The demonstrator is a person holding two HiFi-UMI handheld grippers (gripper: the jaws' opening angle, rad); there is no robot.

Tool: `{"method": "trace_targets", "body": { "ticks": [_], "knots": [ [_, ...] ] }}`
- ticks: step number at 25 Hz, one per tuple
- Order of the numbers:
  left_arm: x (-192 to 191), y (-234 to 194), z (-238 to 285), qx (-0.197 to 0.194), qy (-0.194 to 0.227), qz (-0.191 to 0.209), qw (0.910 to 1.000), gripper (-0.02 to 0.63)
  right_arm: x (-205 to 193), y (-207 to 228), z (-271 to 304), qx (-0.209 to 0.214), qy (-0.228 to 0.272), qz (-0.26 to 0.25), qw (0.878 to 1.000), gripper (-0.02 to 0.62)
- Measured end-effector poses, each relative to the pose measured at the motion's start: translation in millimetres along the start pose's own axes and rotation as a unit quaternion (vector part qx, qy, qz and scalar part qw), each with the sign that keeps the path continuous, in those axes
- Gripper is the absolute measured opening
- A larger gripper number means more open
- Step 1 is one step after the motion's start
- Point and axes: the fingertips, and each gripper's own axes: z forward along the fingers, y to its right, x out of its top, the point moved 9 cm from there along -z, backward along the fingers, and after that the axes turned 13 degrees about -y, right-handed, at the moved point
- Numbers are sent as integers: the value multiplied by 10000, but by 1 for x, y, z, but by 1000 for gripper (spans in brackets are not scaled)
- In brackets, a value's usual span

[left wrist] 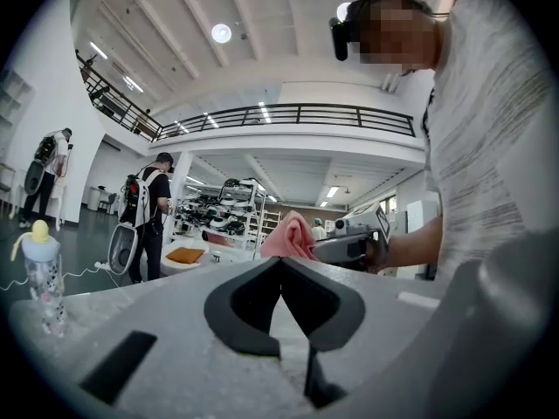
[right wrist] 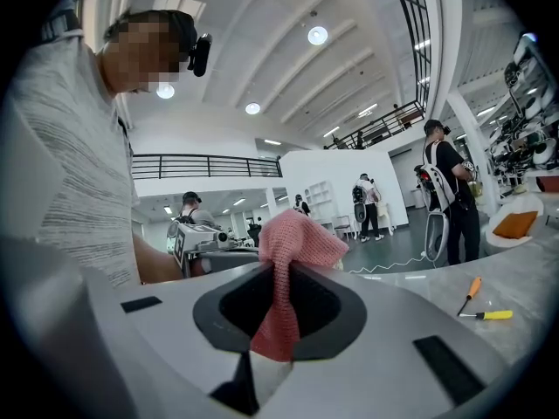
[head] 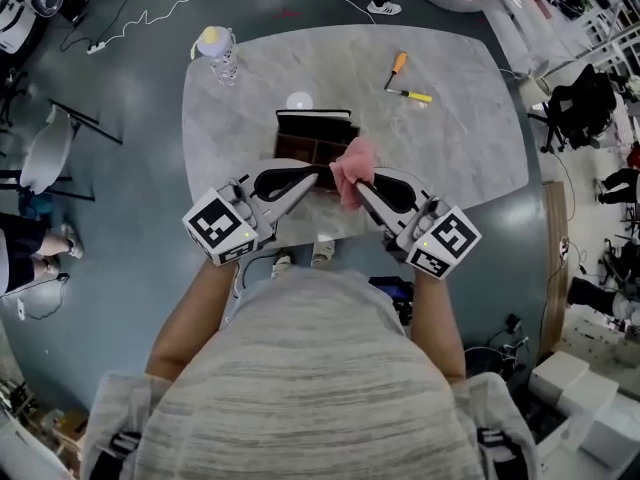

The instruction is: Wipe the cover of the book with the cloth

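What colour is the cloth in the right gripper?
The cloth is pink, clearest in the right gripper view.

Head camera looks steeply down on the table (head: 460, 138). The left gripper (head: 322, 171) camera, close behind its jaws, faces two o'clock; the right gripper (head: 357, 184) camera faces ten. All three show the cloth (head: 354, 166).

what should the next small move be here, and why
Probably ease the right tongs forward and left so the pink cloth lands on the brown cover of the book. The cloth is already pinched there and sits at the near right corner; the left tongs are shut and empty by the near edge.
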Motion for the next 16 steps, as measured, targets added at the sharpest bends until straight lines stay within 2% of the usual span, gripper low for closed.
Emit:
{"method": "trace_targets", "body": {
  "ticks": [10,16],
  "knots": [
    [-1,7,7,-85,-52,-19,9999,15,-3,8,-22,-189,72,42,9998,49],
    [-10,3,3,-107,-79,3,9999,15,-11,4,-14,-195,64,39,9998,49]
  ]
}}
